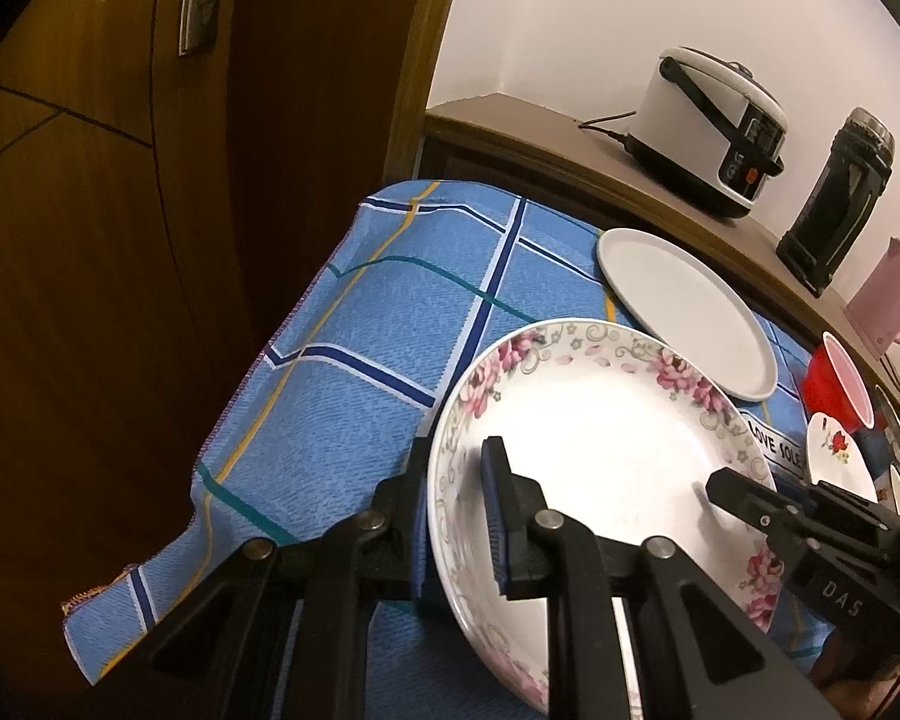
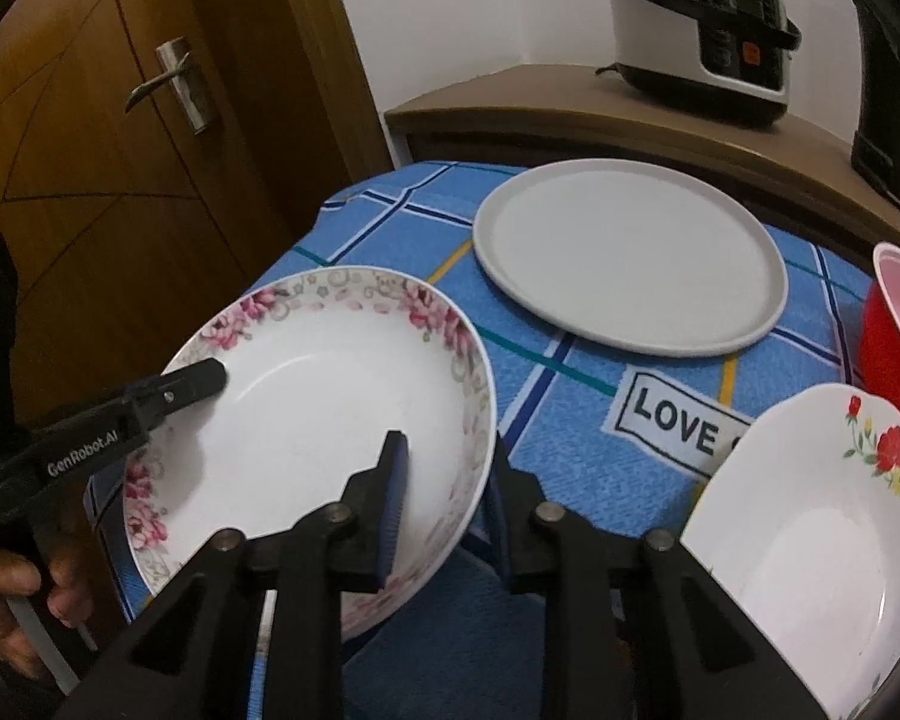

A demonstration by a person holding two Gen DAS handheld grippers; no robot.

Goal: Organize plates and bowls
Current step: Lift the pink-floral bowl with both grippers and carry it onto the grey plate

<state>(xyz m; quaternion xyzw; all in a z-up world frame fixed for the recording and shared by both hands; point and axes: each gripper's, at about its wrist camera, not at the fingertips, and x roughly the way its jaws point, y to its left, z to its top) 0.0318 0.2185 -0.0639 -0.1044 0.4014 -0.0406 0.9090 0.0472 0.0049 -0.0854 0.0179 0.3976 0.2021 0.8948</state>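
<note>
Left wrist view: we see our left gripper (image 1: 459, 510) clamped on the near-left rim of the pink-flowered plate (image 1: 600, 450), one finger under the rim against the blue checked cloth (image 1: 342, 330) and the other inside the well. The plate fills the lower centre of the frame, tilted up on its left edge. From the right edge of the frame our right gripper (image 1: 750, 501) reaches in onto the plate's right rim. Behind it, toward the upper right, lies the plain grey plate (image 1: 690, 312), and at the far right edge sit a red cup (image 1: 834, 378) and a small white plate with a red flower (image 1: 840, 456). In the right wrist view our right gripper (image 2: 444, 498) pinches the same flowered plate's right rim, one pad inside and one outside it, while the left gripper (image 2: 168, 390) comes in from the left edge, held by a hand (image 2: 6, 606) at the lower left. A rice cooker (image 2: 702, 24) stands on the brown counter (image 2: 570, 114) at the top right.
</note>
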